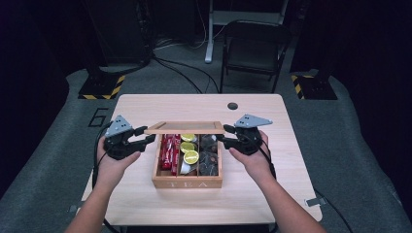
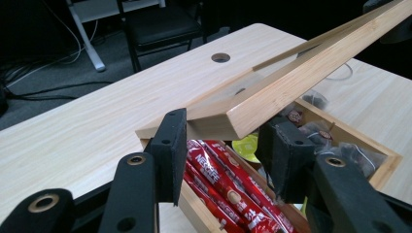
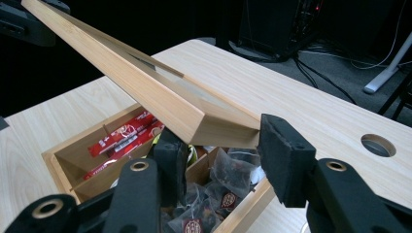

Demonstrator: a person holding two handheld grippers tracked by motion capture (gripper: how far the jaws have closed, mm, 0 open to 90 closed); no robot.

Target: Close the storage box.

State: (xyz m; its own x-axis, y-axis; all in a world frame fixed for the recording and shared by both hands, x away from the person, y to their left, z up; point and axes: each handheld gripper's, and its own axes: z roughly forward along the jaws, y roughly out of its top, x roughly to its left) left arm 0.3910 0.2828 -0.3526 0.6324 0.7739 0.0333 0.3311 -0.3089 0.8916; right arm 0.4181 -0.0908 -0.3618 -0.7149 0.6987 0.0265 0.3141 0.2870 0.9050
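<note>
Two tools: the left tool (image 1: 145, 137) and the right tool (image 1: 224, 137) sit at opposite ends of the lid (image 1: 185, 127), each carried by a hand coming in from the near edge of the bench (image 1: 145, 104).
Left tool state: in the left gripper view its pads (image 2: 171, 145) stand a little apart with the lid's corner (image 2: 228, 119) between them; whether both pads press the wood cannot be told, since a gap seems to show at the right-hand pad.
Right tool state: in the right gripper view the jaws are part-open around the other corner of the lid (image 3: 214, 127); one pad (image 3: 284, 155) is just beside the wood, and a firm clamp cannot be confirmed.
Lid: between the two tools, raised off the box's front edge and tilted, its far edge near the back wall of the box.
Box: the wooden tea box (image 1: 187, 183) lies directly below and between the tools, marked TEA on its near wall.
Contents: red stick packets (image 2: 228, 187) under the left tool, yellow-green capsules (image 1: 190, 156) in the middle, dark tea bags (image 3: 221, 179) under the right tool.
Done so far: judging by the tilt, the lid is part-way through its swing and the compartments are exposed.
Left to do: the lid has to finish its travel, fully open or fully shut; which way cannot be told.
Farther out: a folding chair (image 1: 252, 48) stands beyond the bench.
</note>
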